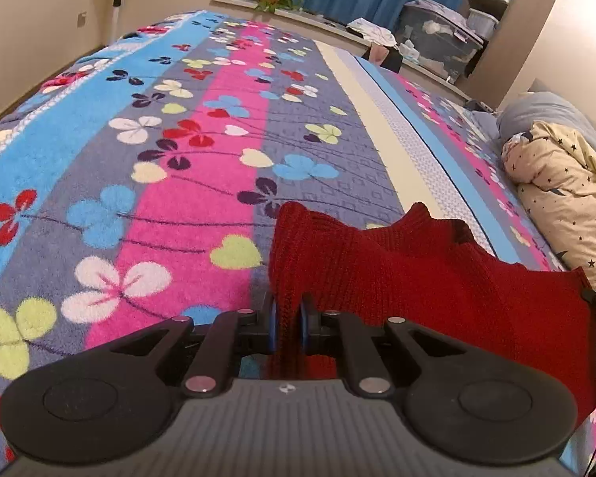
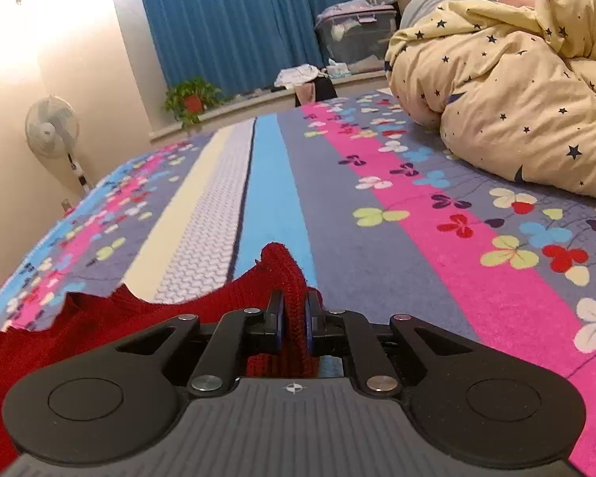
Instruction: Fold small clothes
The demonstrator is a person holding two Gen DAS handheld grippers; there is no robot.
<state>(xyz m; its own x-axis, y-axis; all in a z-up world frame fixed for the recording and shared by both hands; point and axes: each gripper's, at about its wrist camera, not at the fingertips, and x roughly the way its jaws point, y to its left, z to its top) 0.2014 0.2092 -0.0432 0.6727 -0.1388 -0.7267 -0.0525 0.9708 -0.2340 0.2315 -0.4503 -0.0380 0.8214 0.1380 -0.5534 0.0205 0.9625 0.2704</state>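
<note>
The knitted garment (image 1: 417,274) hangs over the bed (image 1: 147,183), pinched at one edge between the fingers of the left claw (image 1: 288,324) and at the other by the right claw (image 2: 294,326). A bundled quilt (image 2: 504,95) lies on the bed to the right. Beyond the bed's far end a potted plant (image 2: 190,99) sits on the window ledge, with a standing fan (image 2: 51,127) to its left.

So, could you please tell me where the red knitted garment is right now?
The red knitted garment hangs stretched between the left gripper and right gripper, above the flowered blanket, left of the star-print duvet.
</note>
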